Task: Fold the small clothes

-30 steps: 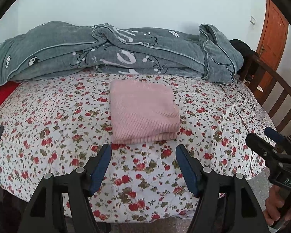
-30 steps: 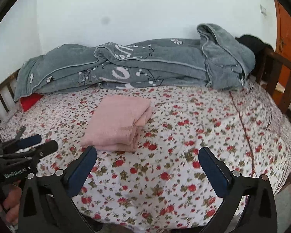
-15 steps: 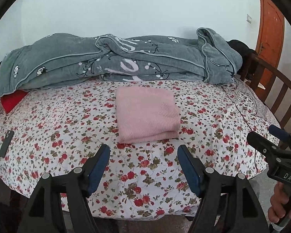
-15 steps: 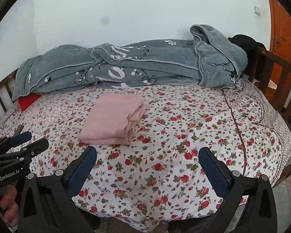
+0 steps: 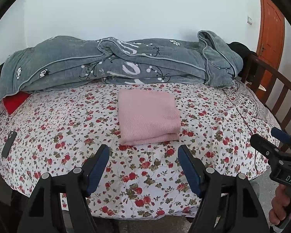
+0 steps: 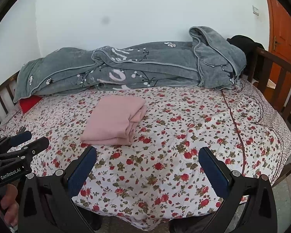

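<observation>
A pink knitted garment [image 5: 148, 116] lies folded into a neat rectangle in the middle of the floral bedsheet [image 5: 67, 128]; it also shows in the right wrist view [image 6: 114, 120]. My left gripper [image 5: 143, 155] is open and empty, held above the bed's front edge, just short of the garment. My right gripper [image 6: 148, 159] is open and empty, held over the front of the bed to the right of the garment. Each gripper appears at the edge of the other's view.
A grey blanket [image 5: 116, 66] is heaped along the back of the bed by the wall. A red item [image 5: 15, 102] peeks out at its left end. A dark phone [image 5: 8, 143] lies on the sheet at left. Wooden rails [image 5: 277, 89] and an orange door [image 5: 271, 31] stand at right.
Both grippers have drawn back from the bed and the garment; more of the bed's front edge shows. The folded garment has not moved.
</observation>
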A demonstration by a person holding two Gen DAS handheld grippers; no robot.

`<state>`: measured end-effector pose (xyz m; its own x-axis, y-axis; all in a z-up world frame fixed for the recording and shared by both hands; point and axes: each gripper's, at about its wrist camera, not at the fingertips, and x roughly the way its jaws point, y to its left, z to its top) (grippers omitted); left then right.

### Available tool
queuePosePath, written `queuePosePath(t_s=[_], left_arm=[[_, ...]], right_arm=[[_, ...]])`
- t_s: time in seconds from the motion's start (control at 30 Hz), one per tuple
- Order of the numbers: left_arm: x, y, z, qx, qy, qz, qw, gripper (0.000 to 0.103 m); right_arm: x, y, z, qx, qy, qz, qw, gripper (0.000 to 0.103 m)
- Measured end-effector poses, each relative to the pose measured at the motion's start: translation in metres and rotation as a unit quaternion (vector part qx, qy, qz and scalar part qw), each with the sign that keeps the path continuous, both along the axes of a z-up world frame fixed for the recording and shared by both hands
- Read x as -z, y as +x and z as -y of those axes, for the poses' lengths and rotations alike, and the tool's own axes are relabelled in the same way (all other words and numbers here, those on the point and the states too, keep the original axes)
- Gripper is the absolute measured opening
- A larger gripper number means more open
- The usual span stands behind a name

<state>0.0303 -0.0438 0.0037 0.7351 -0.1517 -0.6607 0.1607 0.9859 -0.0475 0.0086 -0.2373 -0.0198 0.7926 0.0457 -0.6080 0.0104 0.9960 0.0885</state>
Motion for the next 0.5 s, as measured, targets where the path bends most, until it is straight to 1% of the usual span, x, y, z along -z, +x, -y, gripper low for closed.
queuePosePath(t_s=[0.3, 0.5], left_arm=[[0.0027, 0.0017, -0.0076, -0.013, -0.005, -0.004, 0.9999, 0.072], [0.0044, 0.0018, -0.0075, -0.015, 0.002, -0.004, 0.9999, 0.072]], right_arm=[[-0.0021, -0.0008, 0.0012, 0.001, -0.004, 0.002, 1.000, 0.103], [-0.0017, -0.0003, -0.0008, -0.002, -0.007, 0.002, 1.000, 0.103]])
